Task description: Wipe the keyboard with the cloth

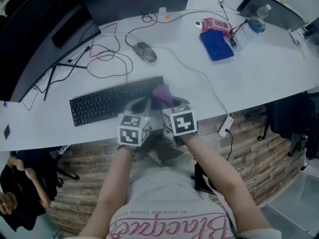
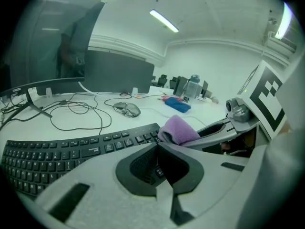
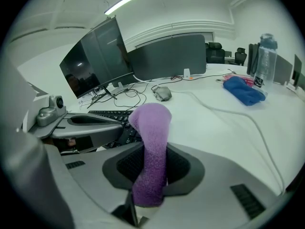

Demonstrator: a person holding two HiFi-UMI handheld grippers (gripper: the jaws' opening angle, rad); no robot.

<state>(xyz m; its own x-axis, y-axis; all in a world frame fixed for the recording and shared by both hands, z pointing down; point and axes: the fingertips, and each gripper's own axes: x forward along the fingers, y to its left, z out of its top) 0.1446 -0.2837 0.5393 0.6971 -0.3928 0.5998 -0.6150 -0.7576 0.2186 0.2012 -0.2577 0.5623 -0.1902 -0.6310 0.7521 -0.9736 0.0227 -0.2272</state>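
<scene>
The right gripper [image 3: 151, 149] pinches the purple cloth [image 3: 152, 120] above the right end of the keyboard [image 1: 112, 102], near the front edge of the worktop [image 1: 259, 73]. The left gripper [image 2: 158, 144], pressed together and empty, sits just beside it. Dragging could tug the cloth from that pinch or shove the unheld keyboard.

The cloth [image 3: 150, 147] is purple. The keyboard [image 1: 107, 103] is black. The desk [image 1: 259, 73] is white, with a blue towel [image 1: 216, 45] near its far edge.
</scene>
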